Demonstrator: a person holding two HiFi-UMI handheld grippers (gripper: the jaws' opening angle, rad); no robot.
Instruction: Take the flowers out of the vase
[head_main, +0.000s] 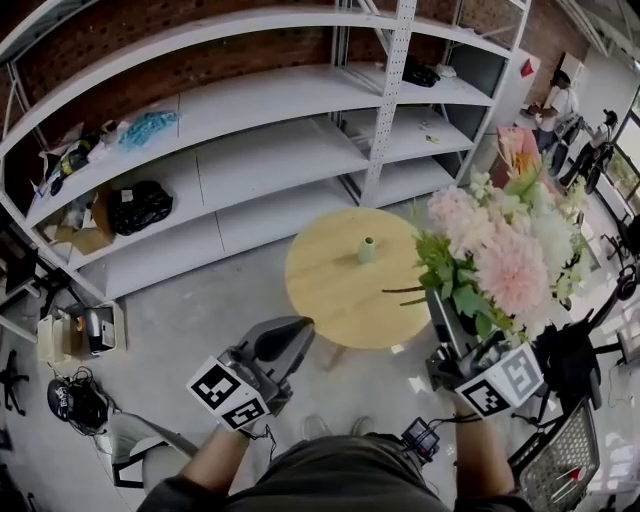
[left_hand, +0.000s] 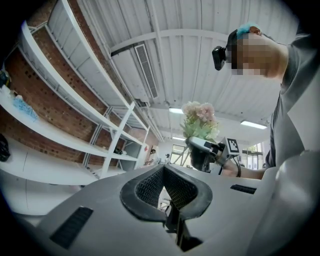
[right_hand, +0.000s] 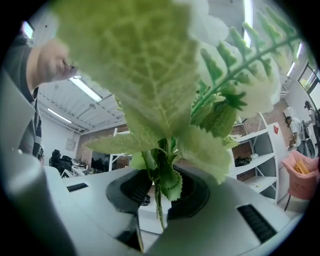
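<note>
shelving (head_main: 250, 150): grey metal, several tiers, against a brick wall behind the tabletop; a black bag (head_main: 140, 206) lies on a lower tier at the left.
floor (head_main: 190, 320): pale concrete around and under the tabletop.
tabletop (head_main: 325, 295): round, light wood, in front of the shelving and ahead of both claws.
flowers (head_main: 505, 262): a bunch of pink and white blooms with green leaves, up in the air to the right of the tabletop, well apart from the vase; the bare stem ends stick out to the left.
right claw (head_main: 445, 315): clenched on the flowers' stems; in the right gripper view the green stems pass between its dark pads (right_hand: 131, 190) and the leaves fill the space above.
left claw (head_main: 283, 343): held above the floor at the tabletop's near edge; in the left gripper view its jaws meet at the tips, with nothing between them.
vase (head_main: 367, 250): small, pale green, upright on the far middle of the tabletop.
</note>
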